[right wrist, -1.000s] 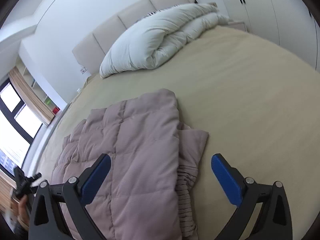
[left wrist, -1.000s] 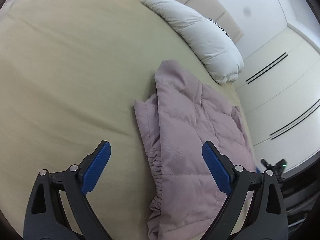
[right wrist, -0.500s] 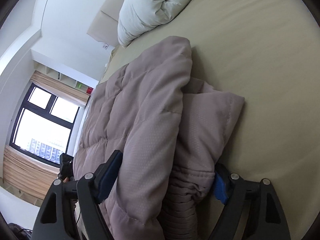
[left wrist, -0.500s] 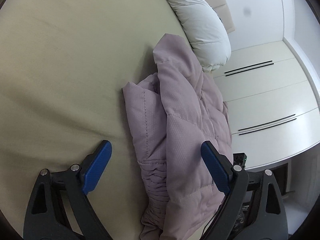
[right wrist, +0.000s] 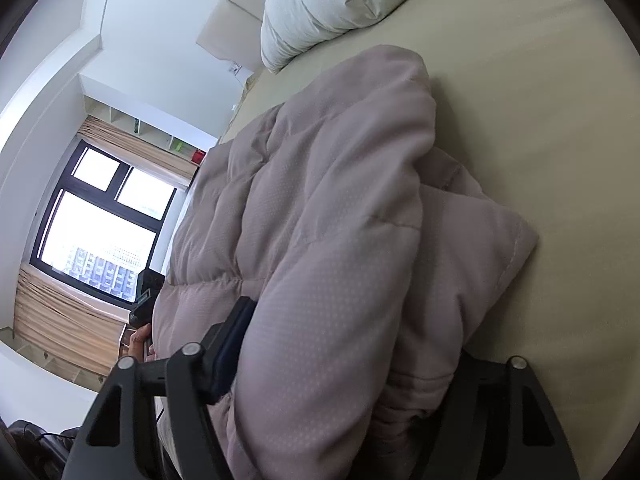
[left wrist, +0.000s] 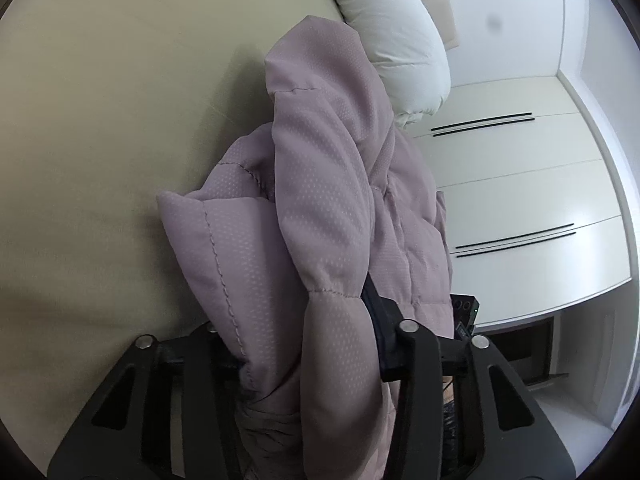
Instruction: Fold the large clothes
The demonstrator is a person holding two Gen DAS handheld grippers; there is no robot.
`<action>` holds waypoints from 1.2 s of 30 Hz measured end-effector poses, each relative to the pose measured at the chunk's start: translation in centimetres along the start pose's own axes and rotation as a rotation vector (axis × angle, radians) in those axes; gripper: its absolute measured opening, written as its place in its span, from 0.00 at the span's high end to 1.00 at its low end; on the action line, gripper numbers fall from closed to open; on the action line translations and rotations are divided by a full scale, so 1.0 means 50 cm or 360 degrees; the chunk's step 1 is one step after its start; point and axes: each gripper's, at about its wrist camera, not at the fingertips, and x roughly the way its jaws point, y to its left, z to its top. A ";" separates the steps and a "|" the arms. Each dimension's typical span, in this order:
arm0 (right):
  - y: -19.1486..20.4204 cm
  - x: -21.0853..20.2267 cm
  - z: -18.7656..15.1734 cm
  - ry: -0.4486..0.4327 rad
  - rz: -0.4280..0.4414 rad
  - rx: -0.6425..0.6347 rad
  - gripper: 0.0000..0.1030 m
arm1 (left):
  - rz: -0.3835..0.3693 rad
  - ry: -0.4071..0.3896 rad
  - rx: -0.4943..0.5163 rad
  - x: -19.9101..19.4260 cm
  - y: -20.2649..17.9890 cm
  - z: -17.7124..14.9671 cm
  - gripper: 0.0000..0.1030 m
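Left wrist view: a beige bed sheet point(left wrist: 100, 140) fills the left of the frame. At centre, the mauve quilted padded jacket point(left wrist: 320, 200), lying on the bed, is clamped in thick folds by the left tongs point(left wrist: 304, 344). A white duvet point(left wrist: 396, 36) lies upper right, above white wardrobe doors point(left wrist: 520, 200).

Right wrist view: a dark-framed window point(right wrist: 96, 220) is seen at left. The jacket point(right wrist: 320, 240) at centre is bunched between the right tongs point(right wrist: 344, 364), closed on it; bare sheet point(right wrist: 540, 120) lies at right.

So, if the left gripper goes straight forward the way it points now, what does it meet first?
The left gripper is already shut on the pink padded jacket, so the jacket fills its path first. Beyond that fold probably the beige bed sheet; depth is unclear.
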 end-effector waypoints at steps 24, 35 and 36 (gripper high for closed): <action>0.133 -0.159 -0.433 -0.0213 0.0090 0.0131 0.54 | -0.0181 -0.0042 -0.0188 -0.250 0.104 -0.380 0.62; 0.089 -0.184 -0.477 -0.0409 0.0012 0.0348 0.40 | 0.0069 -0.0223 -0.0021 -0.298 0.043 -0.424 0.47; 0.094 -0.205 -0.480 -0.0455 -0.0054 0.0371 0.35 | 0.0174 -0.0270 0.0060 -0.315 0.008 -0.432 0.42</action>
